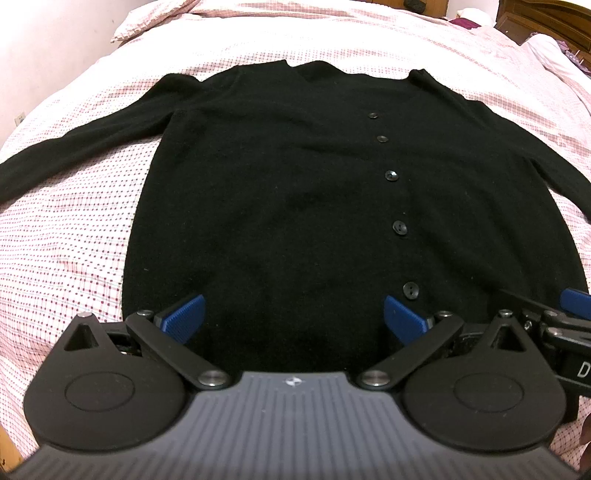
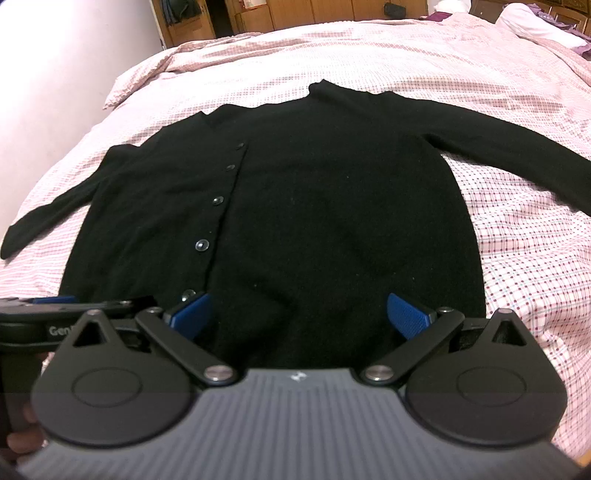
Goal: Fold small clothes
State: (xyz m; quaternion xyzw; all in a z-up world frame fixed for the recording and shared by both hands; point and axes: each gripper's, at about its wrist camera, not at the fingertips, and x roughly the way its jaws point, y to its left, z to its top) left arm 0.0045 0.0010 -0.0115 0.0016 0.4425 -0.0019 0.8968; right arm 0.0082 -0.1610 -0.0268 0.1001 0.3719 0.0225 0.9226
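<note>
A black buttoned cardigan lies flat and face up on the bed, sleeves spread to both sides; it also shows in the right wrist view. My left gripper is open, its blue pads above the hem on the cardigan's left half. My right gripper is open above the hem on the right half, beside the button row. The right gripper also shows at the right edge of the left wrist view, and the left gripper at the left edge of the right wrist view. Neither holds anything.
The bed has a pink checked cover. A pillow lies at the far left, white bedding at the far right. Wooden furniture stands behind the bed. A wall runs along the left side.
</note>
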